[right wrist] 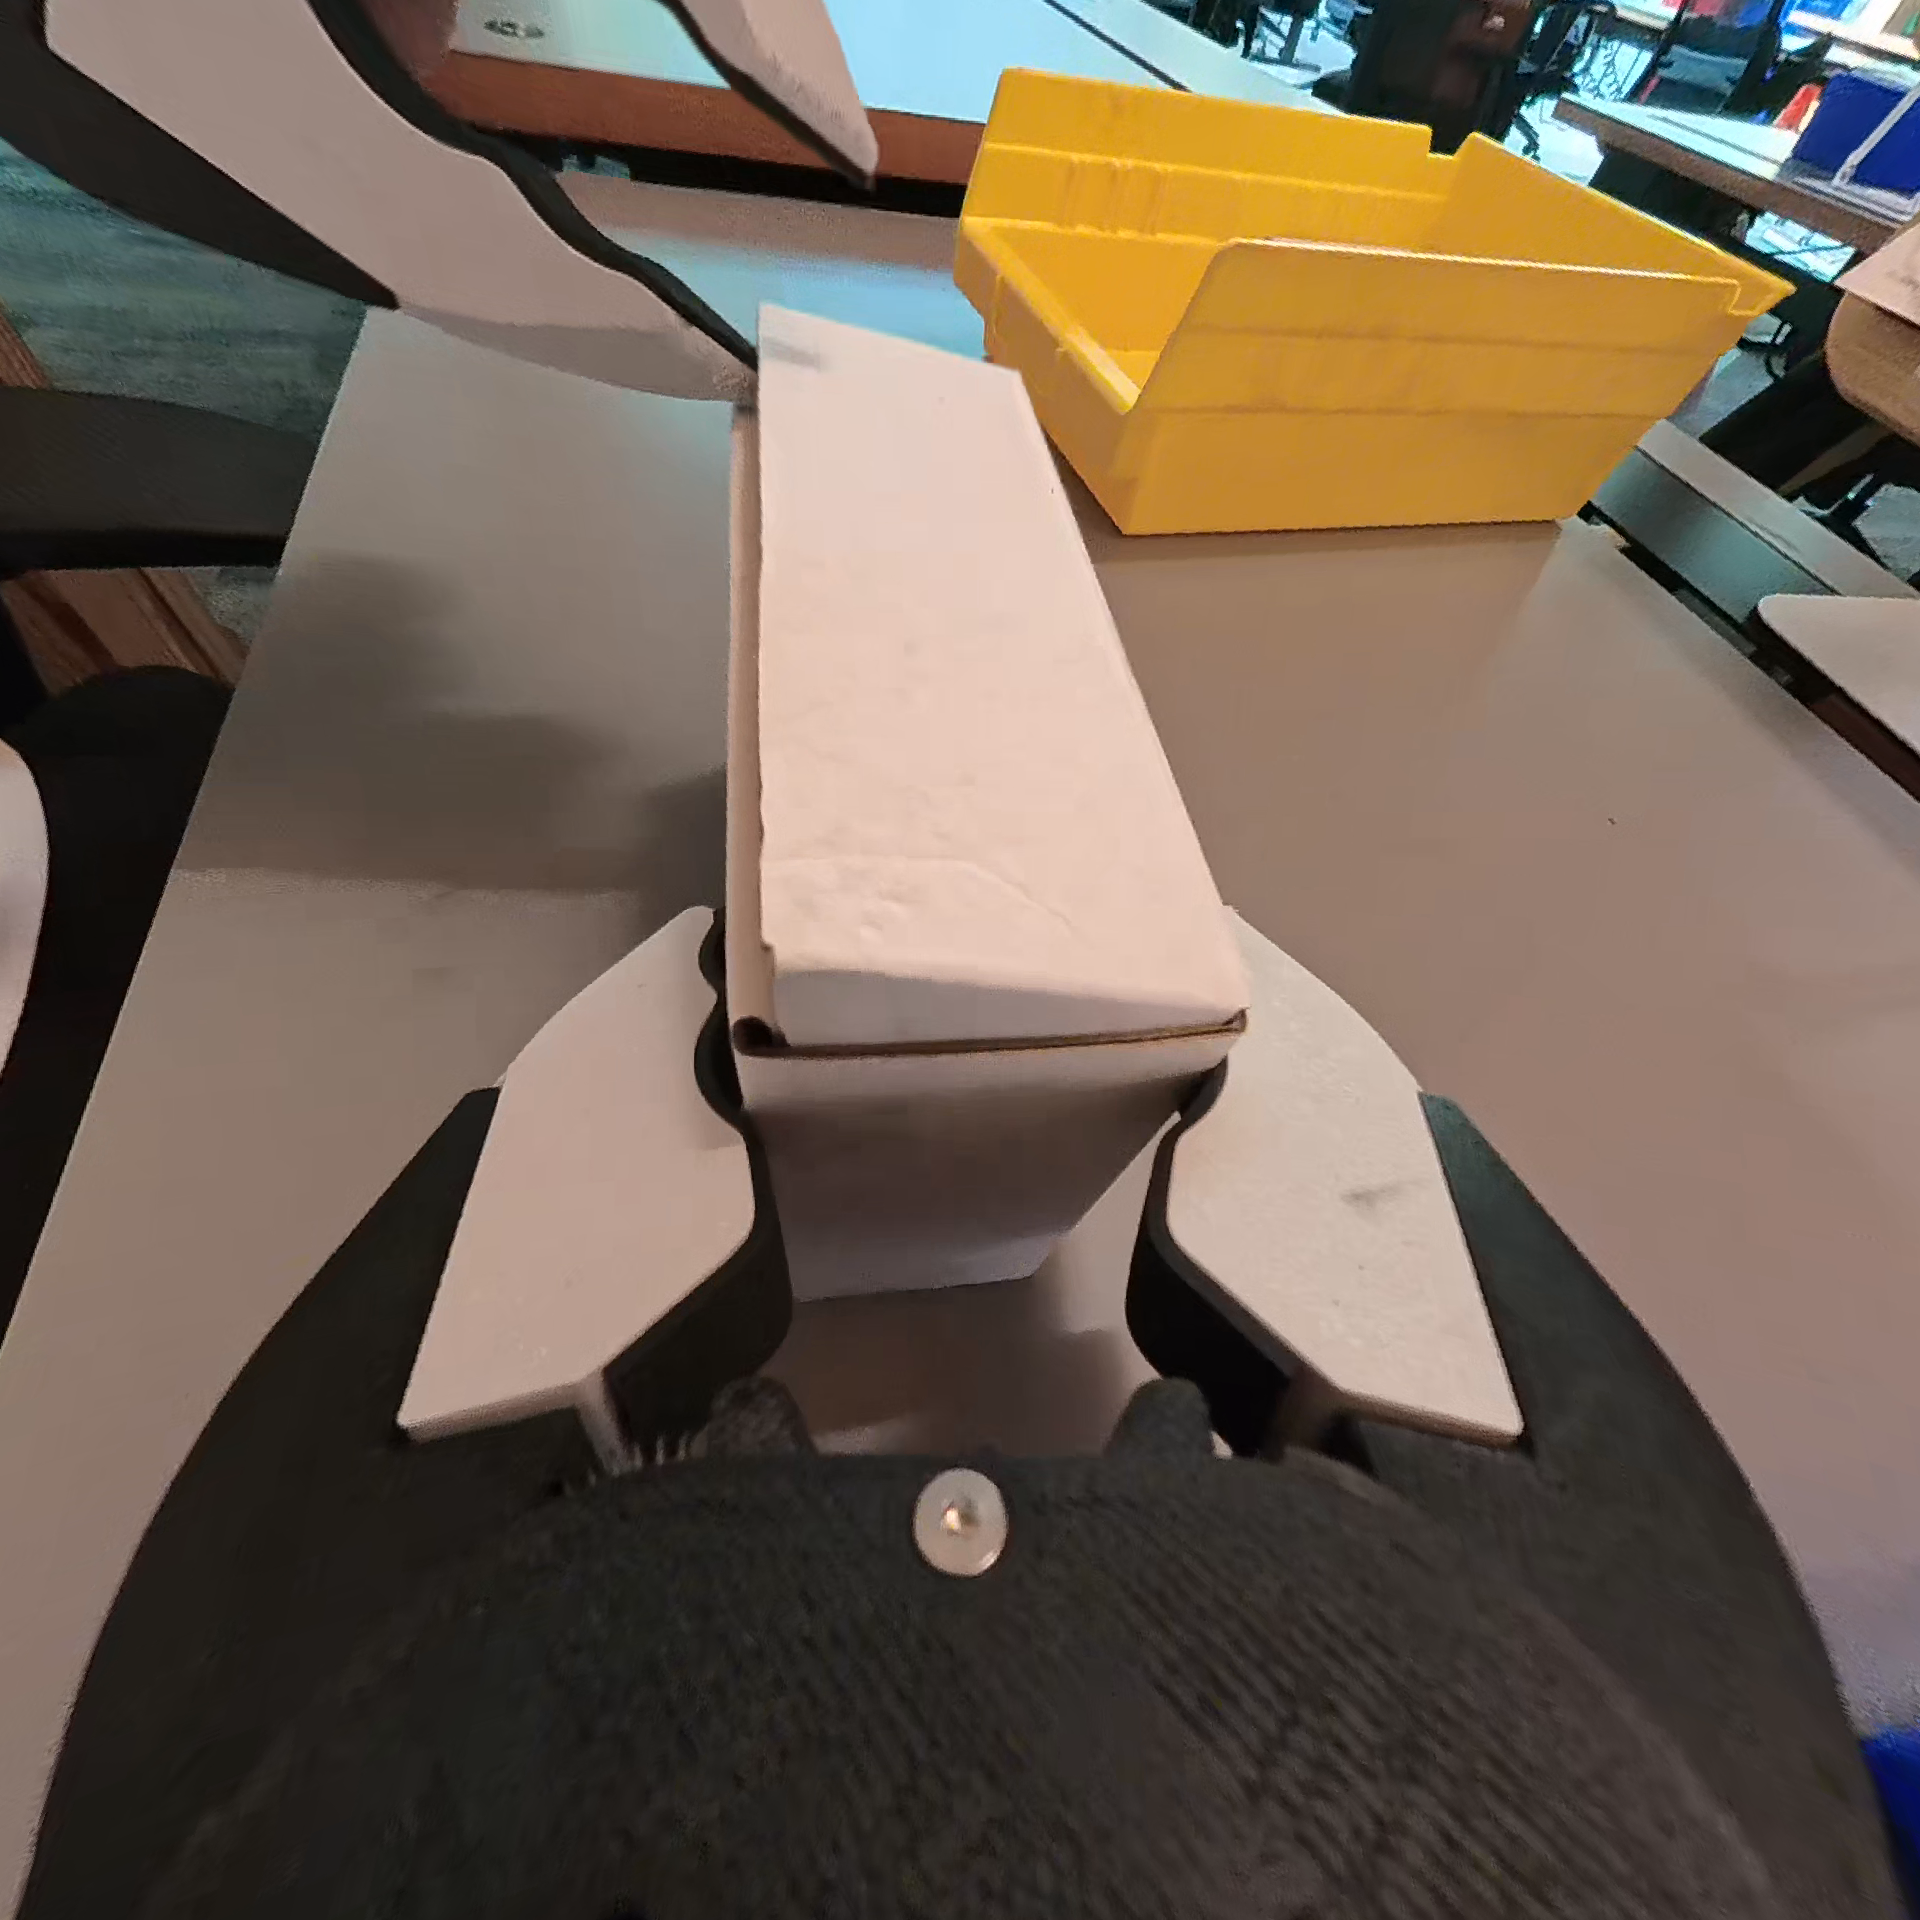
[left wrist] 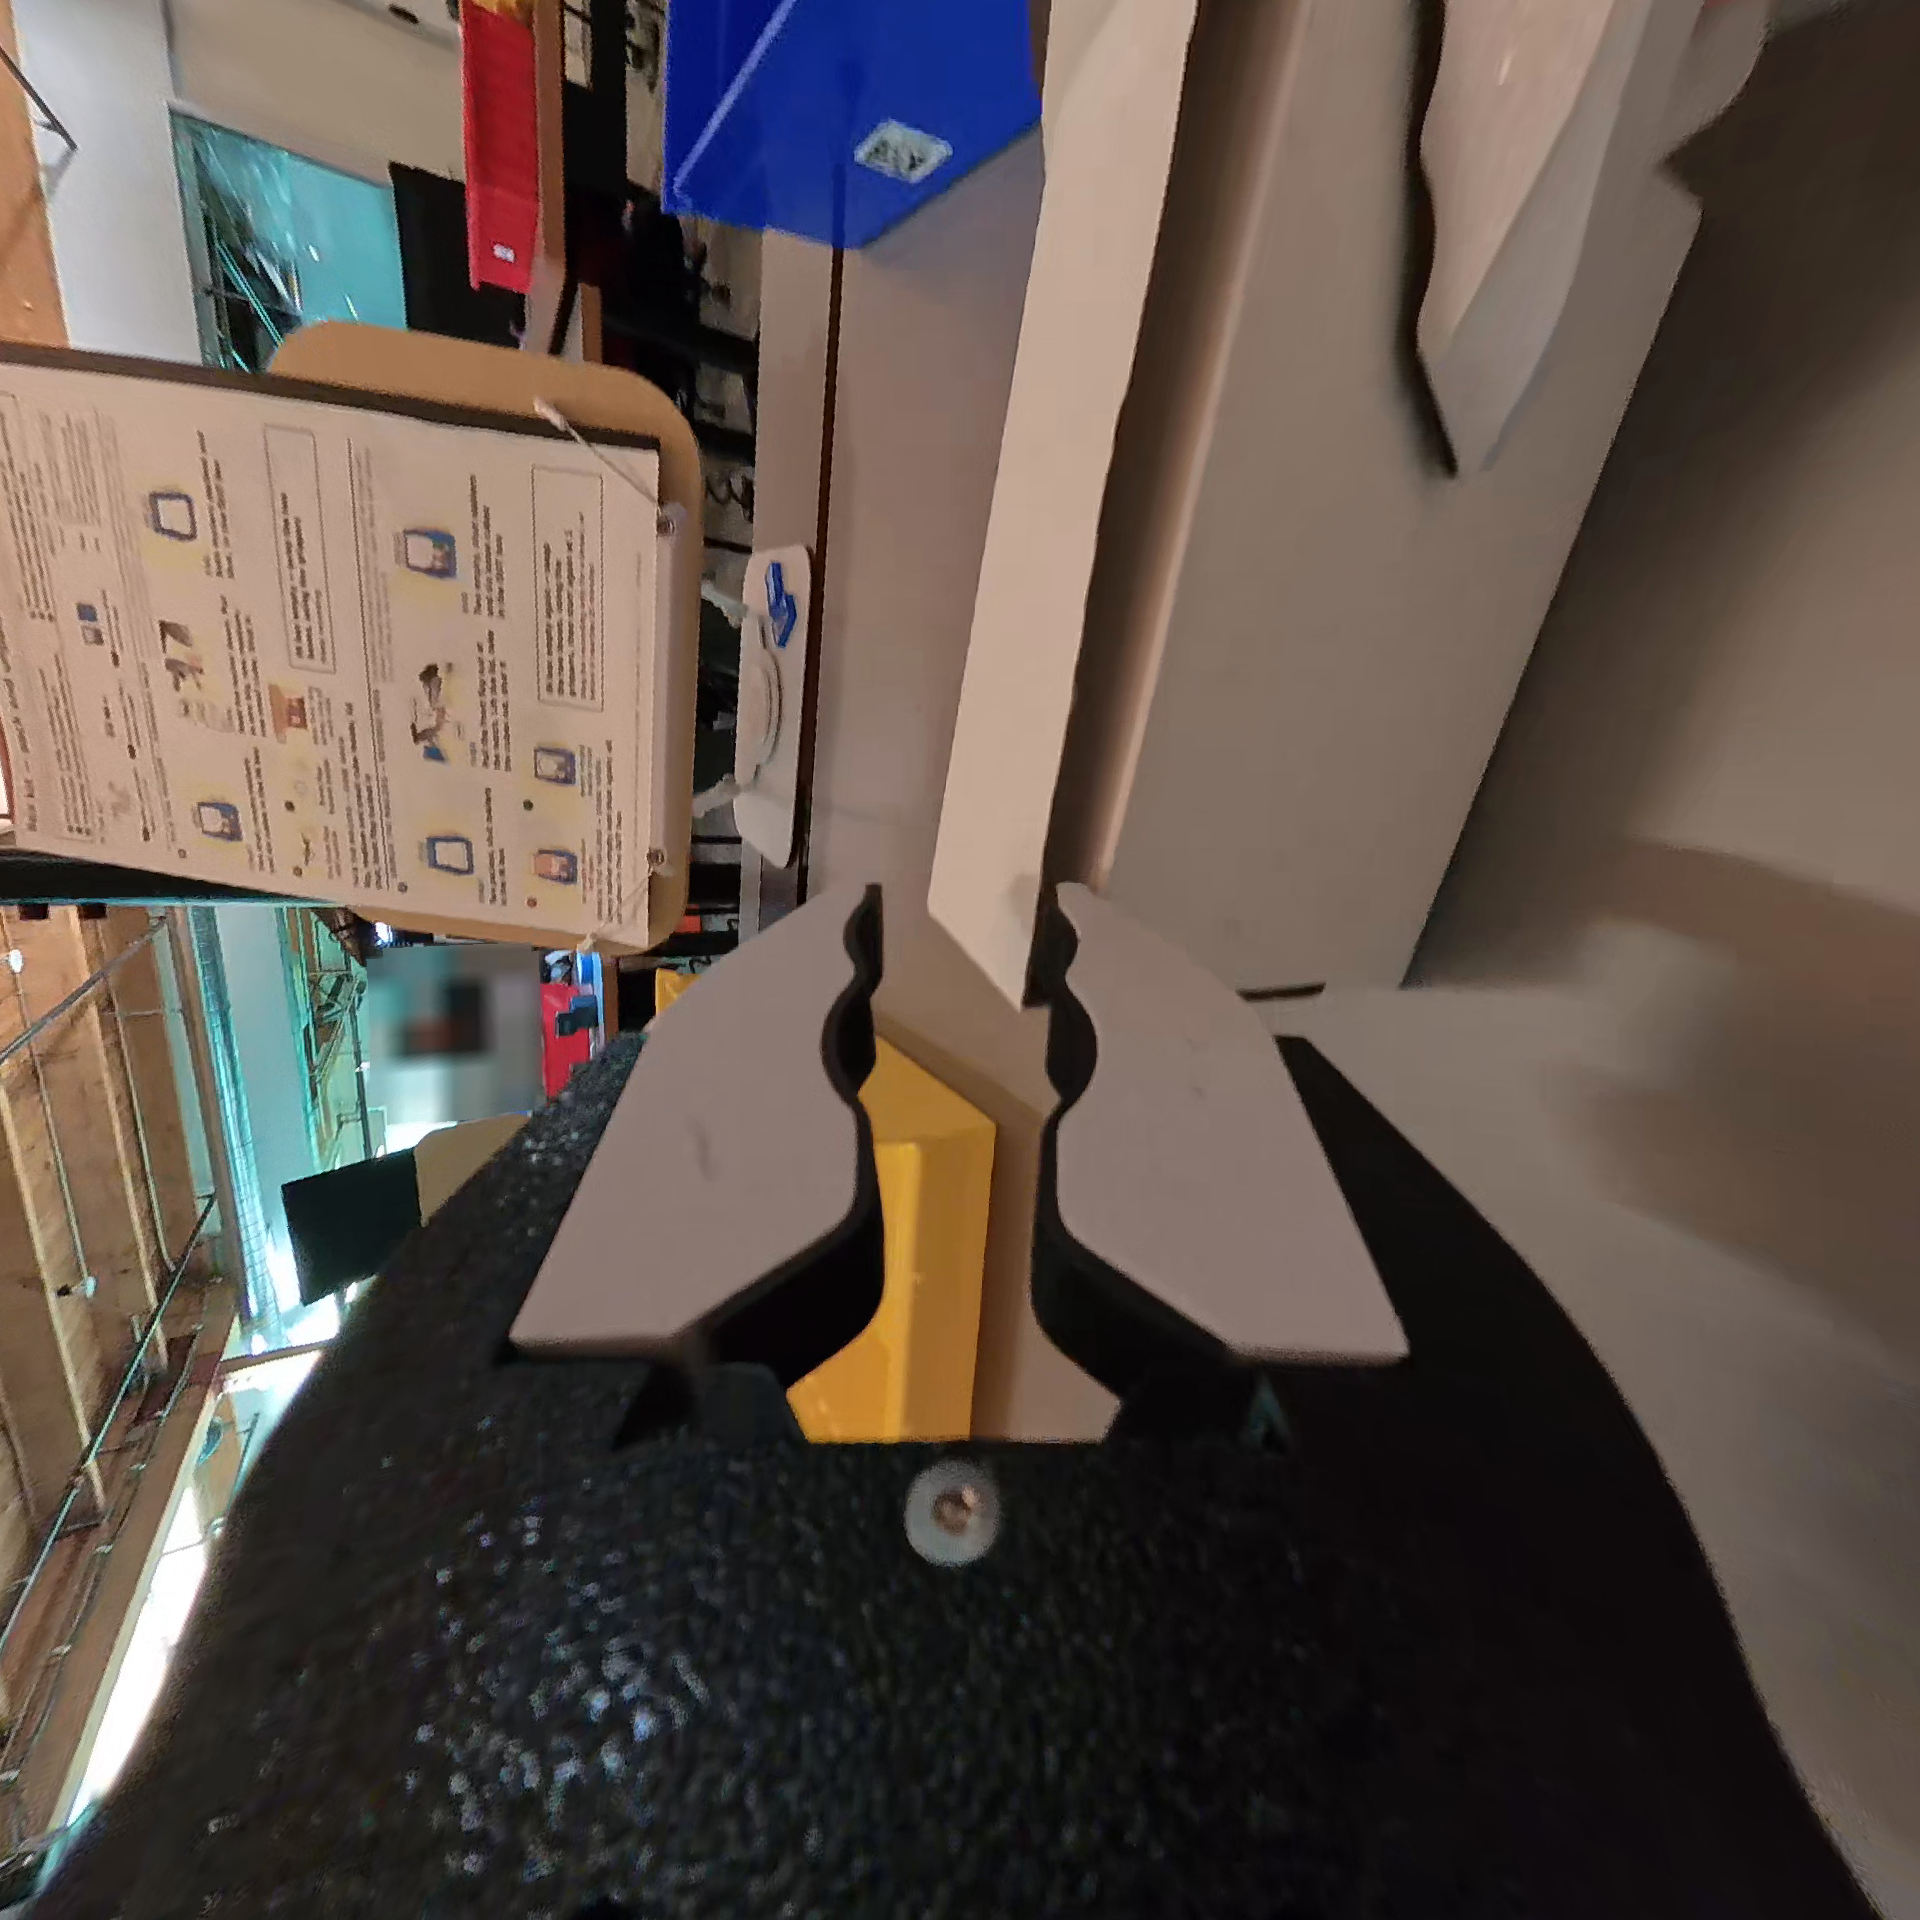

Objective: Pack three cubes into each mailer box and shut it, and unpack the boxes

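Mailer box (right wrist: 935,665), white cardboard with its lid down, lay lengthwise on the grey table (right wrist: 1455,831). Right gripper (right wrist: 971,1049) clamped the box's near end, one finger against each side wall. Left gripper (right wrist: 769,260) hovered at the far end, jaws apart, one fingertip touching the box's far left corner. Left wrist view, rolled sideways, showed the left gripper (left wrist: 961,935) parted around a white cardboard edge (left wrist: 1029,623). Yellow bin (right wrist: 1340,343) stood beside the box's far end.

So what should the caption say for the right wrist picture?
Right gripper clamps the near end of a closed white mailer box on the grey table, beside a yellow bin.
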Demonstrator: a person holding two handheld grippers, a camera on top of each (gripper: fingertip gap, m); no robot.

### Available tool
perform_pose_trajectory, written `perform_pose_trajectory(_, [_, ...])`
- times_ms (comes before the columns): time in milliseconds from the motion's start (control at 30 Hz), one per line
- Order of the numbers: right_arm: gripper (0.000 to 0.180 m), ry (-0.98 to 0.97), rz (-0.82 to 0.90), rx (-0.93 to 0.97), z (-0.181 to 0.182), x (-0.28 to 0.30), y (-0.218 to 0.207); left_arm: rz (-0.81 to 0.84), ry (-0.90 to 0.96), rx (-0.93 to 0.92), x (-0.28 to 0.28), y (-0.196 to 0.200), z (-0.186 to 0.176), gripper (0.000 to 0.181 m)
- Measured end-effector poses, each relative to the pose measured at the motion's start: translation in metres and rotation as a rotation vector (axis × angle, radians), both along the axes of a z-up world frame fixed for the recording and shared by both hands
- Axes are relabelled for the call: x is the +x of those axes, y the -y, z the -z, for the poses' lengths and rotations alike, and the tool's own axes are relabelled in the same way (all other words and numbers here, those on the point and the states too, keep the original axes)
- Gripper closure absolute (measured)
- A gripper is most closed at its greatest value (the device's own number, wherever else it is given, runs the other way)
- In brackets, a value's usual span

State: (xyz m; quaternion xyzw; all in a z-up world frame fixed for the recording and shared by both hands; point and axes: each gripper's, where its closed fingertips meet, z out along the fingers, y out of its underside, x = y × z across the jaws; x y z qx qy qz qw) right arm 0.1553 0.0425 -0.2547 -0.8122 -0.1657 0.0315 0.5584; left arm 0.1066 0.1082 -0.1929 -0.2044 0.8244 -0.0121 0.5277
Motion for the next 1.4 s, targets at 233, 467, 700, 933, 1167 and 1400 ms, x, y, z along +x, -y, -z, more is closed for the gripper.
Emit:
perform_pose_trajectory(233, [0.095,-0.003,0.018,0.009,0.000,0.001,-0.002,0.027,-0.021,-0.019,0.003,-0.008,0.012,0.178])
perform_pose_trajectory(467, [0.084,0.019,0.083,0.020,0.000,0.008,-0.011,0.012,0.001,0.004,0.007,-0.009,0.012,0.179])
perform_pose_trajectory(700, [0.089,0.089,0.028,-0.110,0.010,0.008,-0.003,0.036,0.069,-0.010,0.002,-0.002,-0.001,0.180])
perform_pose_trajectory(933, [0.094,0.083,0.034,-0.060,0.008,0.001,-0.008,-0.044,0.073,-0.069,0.006,-0.017,-0.003,0.179])
perform_pose_trajectory(1167, [0.097,0.077,0.023,-0.045,0.007,0.003,-0.004,0.040,-0.035,-0.544,-0.013,-0.011,0.001,0.118])
perform_pose_trajectory(1400, [0.100,0.017,-0.035,-0.023,0.003,-0.002,0.002,0.104,-0.349,-1.129,-0.008,-0.022,0.052,0.076])
